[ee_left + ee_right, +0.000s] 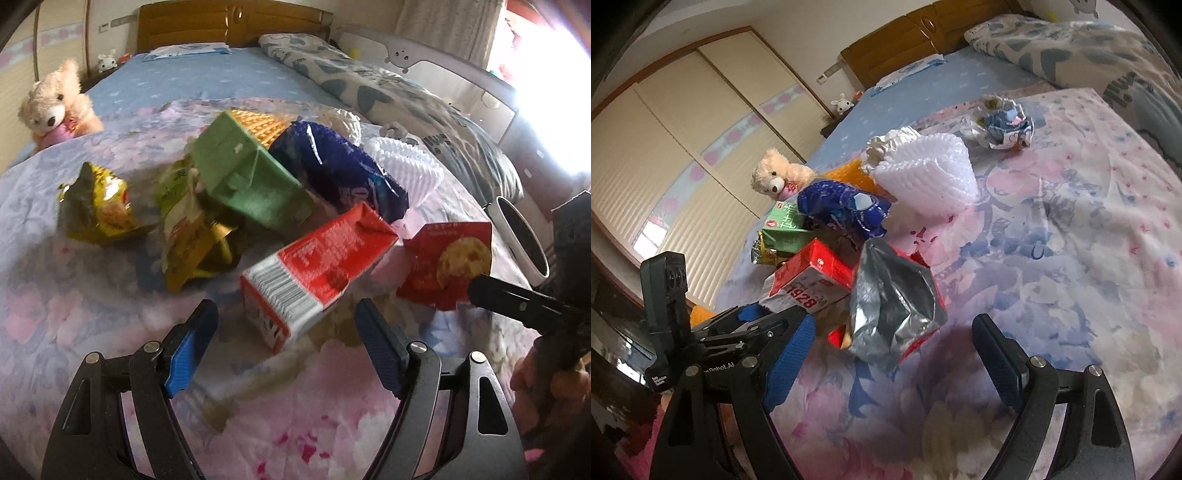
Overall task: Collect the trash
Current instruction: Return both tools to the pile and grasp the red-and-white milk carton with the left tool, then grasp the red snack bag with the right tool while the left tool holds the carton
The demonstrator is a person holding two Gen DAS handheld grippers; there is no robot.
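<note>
nothing collected yet: trash pile (pixel 258 184) sits on the quilt (pixel 74 332), red carton (pixel 317 269) at twelve o'clock off the left gripper (pixel 286 350), jaws wide and empty. right gripper (pixel 897 354) gapes before the foil bag (pixel 890 306); bin (pixel 524 240) at three o'clock.

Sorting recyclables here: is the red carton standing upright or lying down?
Lying down. The red carton rests on its long side on the floral quilt, folded top pointing away.
</note>
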